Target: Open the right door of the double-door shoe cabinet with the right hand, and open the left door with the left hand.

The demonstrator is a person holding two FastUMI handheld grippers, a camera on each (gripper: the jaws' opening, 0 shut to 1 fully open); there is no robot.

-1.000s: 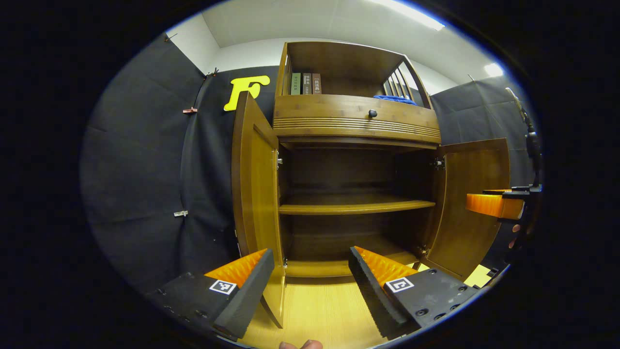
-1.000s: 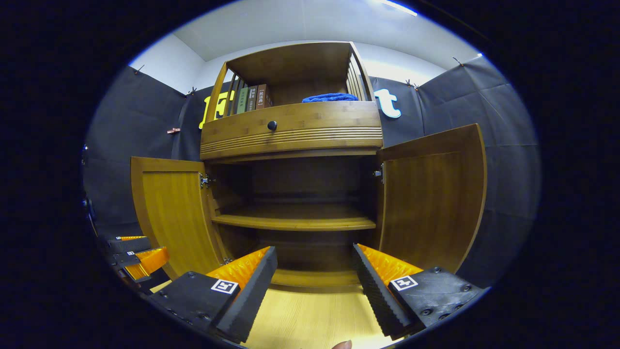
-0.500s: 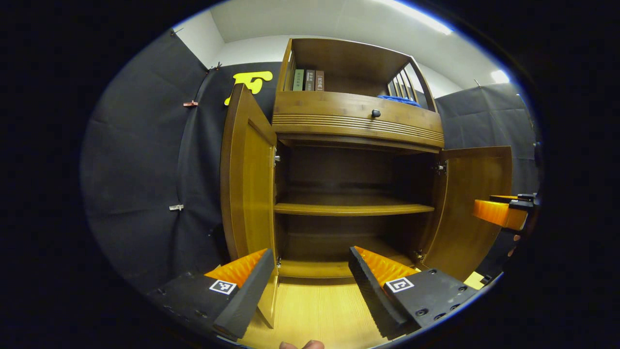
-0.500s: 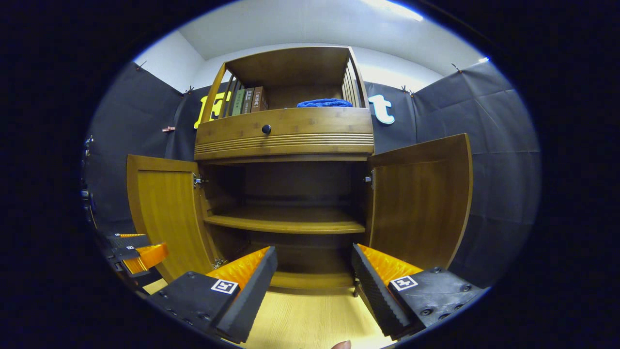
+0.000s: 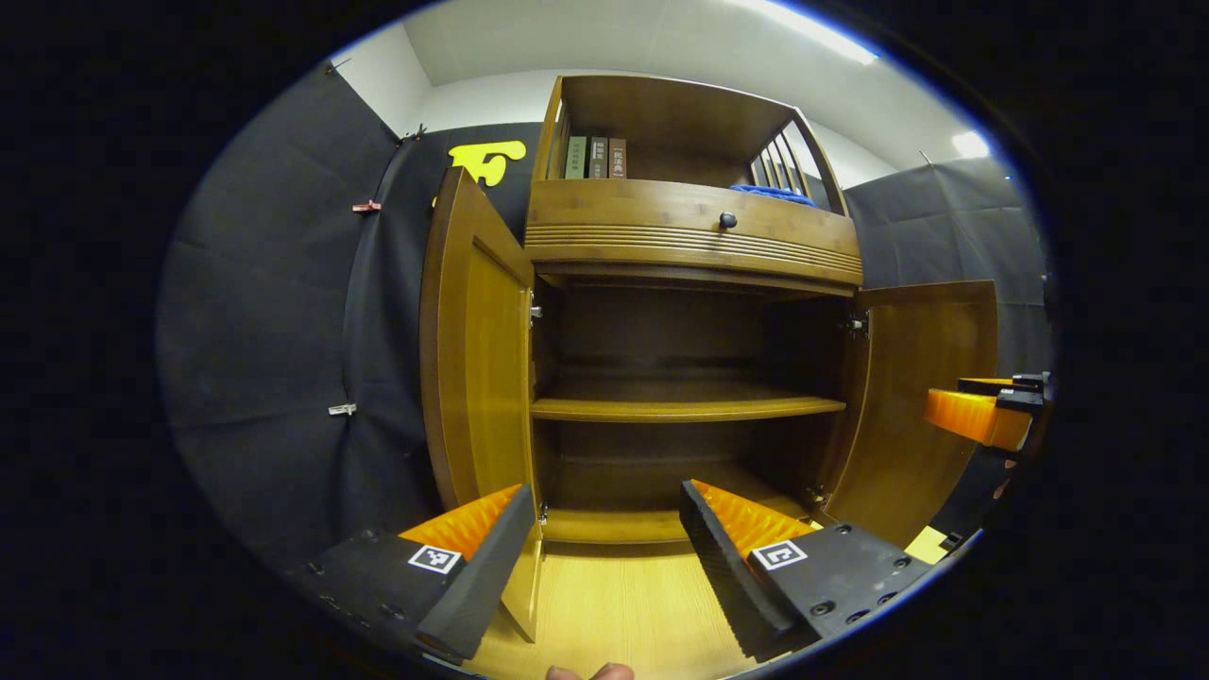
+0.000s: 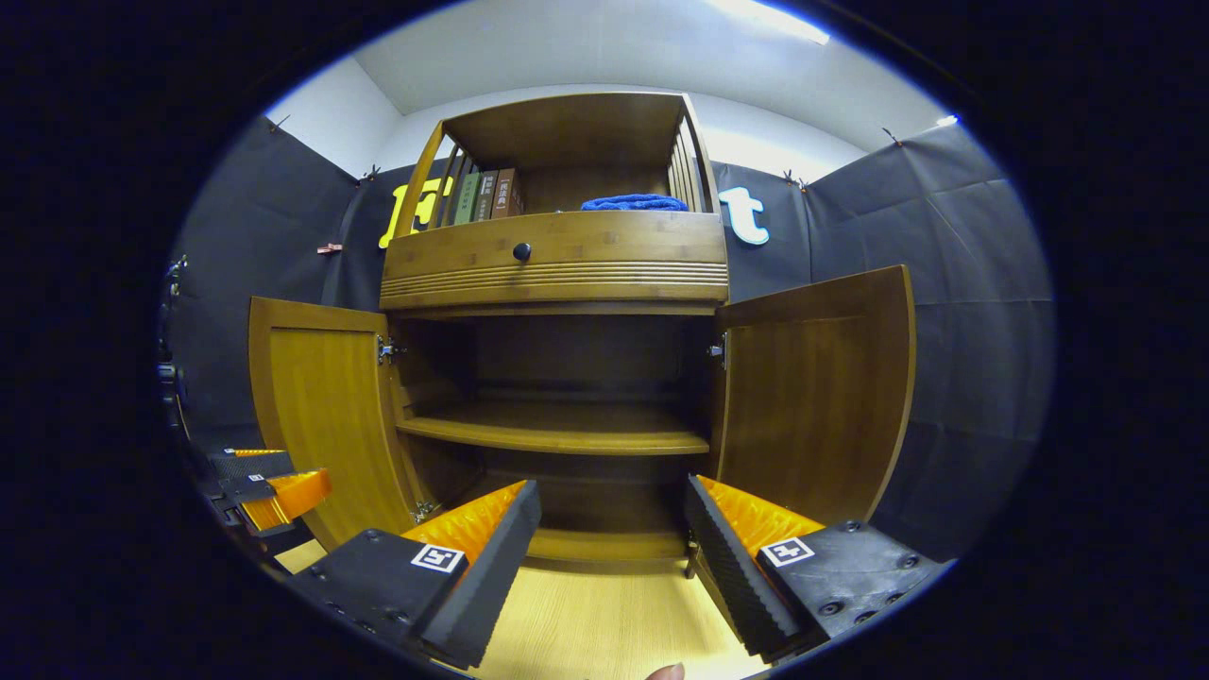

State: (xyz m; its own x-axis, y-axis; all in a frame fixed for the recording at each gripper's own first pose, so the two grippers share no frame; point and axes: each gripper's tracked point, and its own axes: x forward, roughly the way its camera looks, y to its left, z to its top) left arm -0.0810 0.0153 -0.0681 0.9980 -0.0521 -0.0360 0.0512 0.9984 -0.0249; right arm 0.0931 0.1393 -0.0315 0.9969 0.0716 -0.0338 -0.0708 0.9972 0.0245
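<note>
The wooden shoe cabinet (image 5: 694, 241) (image 6: 557, 255) stands ahead with both lower doors swung wide. In the left gripper view the left door (image 5: 468, 349) sits edge-on just beyond my left gripper (image 5: 604, 538), which is open and holds nothing. The right door (image 5: 921, 397) hangs open at the far right, with the other gripper (image 5: 978, 416) beside it. In the right gripper view the right door (image 6: 817, 397) and left door (image 6: 321, 406) both stand open. My right gripper (image 6: 614, 538) is open, clear of the doors. The other gripper (image 6: 274, 486) shows low at the left.
Inside, a middle shelf (image 5: 680, 406) (image 6: 557, 434) and bottom board are bare. Above are a drawer with a dark knob (image 6: 520, 251), books (image 6: 482, 194) and a blue cloth (image 6: 633, 202). A light wooden floor (image 5: 614, 604) lies in front. Black cloth walls surround the cabinet.
The left door has swung a little further out in the left gripper view. Both cameras have drawn slightly back from the cabinet. Both grippers stay open.
</note>
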